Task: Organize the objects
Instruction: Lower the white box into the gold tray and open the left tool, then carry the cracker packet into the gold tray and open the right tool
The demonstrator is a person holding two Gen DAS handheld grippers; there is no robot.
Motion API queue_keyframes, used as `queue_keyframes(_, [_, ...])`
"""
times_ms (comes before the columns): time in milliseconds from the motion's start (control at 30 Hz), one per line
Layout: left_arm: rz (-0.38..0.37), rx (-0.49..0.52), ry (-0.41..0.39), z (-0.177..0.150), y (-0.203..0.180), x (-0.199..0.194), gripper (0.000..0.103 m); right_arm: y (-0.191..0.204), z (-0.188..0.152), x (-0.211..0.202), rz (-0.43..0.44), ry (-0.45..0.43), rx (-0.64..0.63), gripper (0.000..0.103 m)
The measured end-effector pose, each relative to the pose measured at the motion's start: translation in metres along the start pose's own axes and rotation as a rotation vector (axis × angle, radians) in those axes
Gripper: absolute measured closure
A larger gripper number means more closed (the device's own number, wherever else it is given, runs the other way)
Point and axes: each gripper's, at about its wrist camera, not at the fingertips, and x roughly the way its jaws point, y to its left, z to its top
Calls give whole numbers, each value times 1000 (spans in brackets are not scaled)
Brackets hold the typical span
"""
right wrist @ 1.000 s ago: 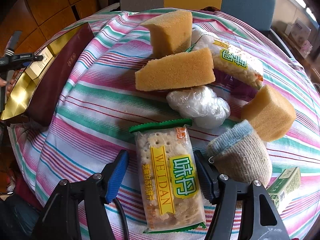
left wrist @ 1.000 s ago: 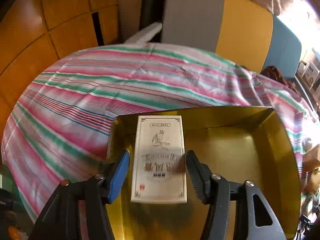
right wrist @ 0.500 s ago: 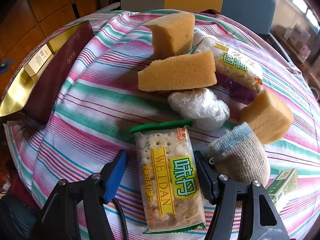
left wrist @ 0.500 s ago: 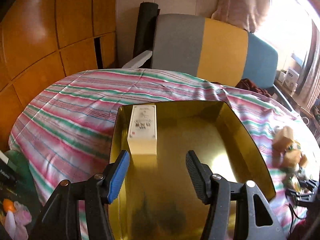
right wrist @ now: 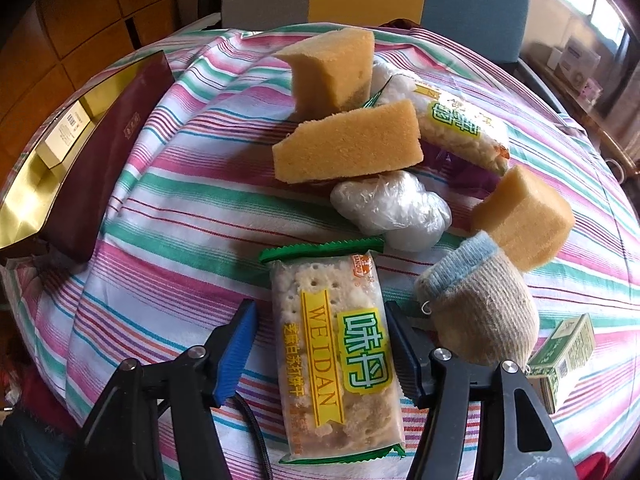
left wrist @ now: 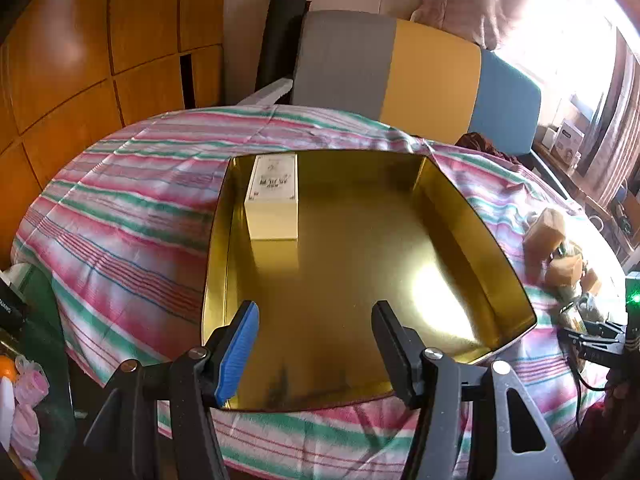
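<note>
The right gripper [right wrist: 316, 344] straddles a cracker packet [right wrist: 336, 356] lying on the striped cloth [right wrist: 180, 208], "WEIDAN" in yellow down its wrapper beside big green Chinese characters. Its jaws have just been closing; the black pad touches the packet's right edge, the blue one stands clear. Over at the gold tray [left wrist: 480, 240], the left gripper [left wrist: 316, 340] hangs with its jaws apart, holding nothing. A white box [left wrist: 272, 196] sits in the tray's far left corner, print too small to read.
</note>
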Motion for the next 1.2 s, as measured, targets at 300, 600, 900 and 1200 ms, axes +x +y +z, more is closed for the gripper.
queue_keyframes(300, [-6, -34, -3, -1, 12, -6, 44, 8, -11, -9, -19, -17, 42, 54])
queue_keyframes(600, [57, -108, -9, -3, 54, -24, 44, 47, 32, -89, 176, -175, 70, 54])
queue_keyframes(900, [72, -196, 2, -10, 88, -26, 44, 213, 111, -63, 478, -94, -101, 54])
queue_keyframes(1200, [81, -245, -12, -9, 109, -26, 44, 324, 123, 27, 482, 157, -94, 52])
